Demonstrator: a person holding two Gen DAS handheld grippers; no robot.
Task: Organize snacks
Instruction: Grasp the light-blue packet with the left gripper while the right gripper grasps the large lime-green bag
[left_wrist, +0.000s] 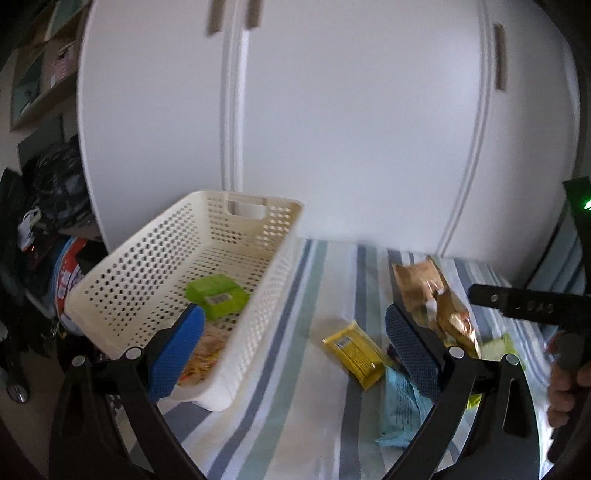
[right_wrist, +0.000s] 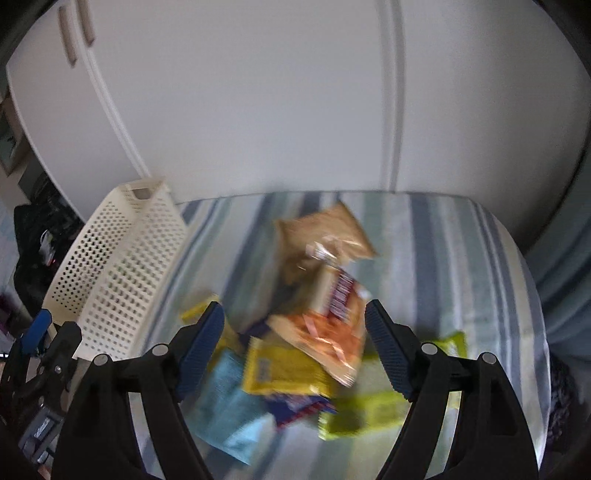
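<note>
A cream perforated basket (left_wrist: 122, 280) stands on the striped cloth at the left; inside lie a green packet (left_wrist: 218, 295) and a noodle pack (left_wrist: 201, 354). My left gripper (left_wrist: 295, 350) is open, its left finger over the basket's near corner. To the right lie a yellow bar (left_wrist: 354, 350), a tan bag (left_wrist: 417, 280), a gold packet (left_wrist: 458, 321) and a light blue packet (left_wrist: 402, 406). My right gripper (right_wrist: 295, 354) is open above a blurred pile: an orange-and-white bag (right_wrist: 328, 332), a yellow packet (right_wrist: 280, 369), a light blue packet (right_wrist: 229, 406), a lime packet (right_wrist: 365, 413).
White cupboard doors (left_wrist: 332, 110) rise just behind the striped surface (left_wrist: 314, 266). Dark bags and clutter (left_wrist: 55, 192) sit left of the basket (right_wrist: 118, 273). The other gripper's black body (left_wrist: 535, 306) and a hand (left_wrist: 565, 384) show at the right edge.
</note>
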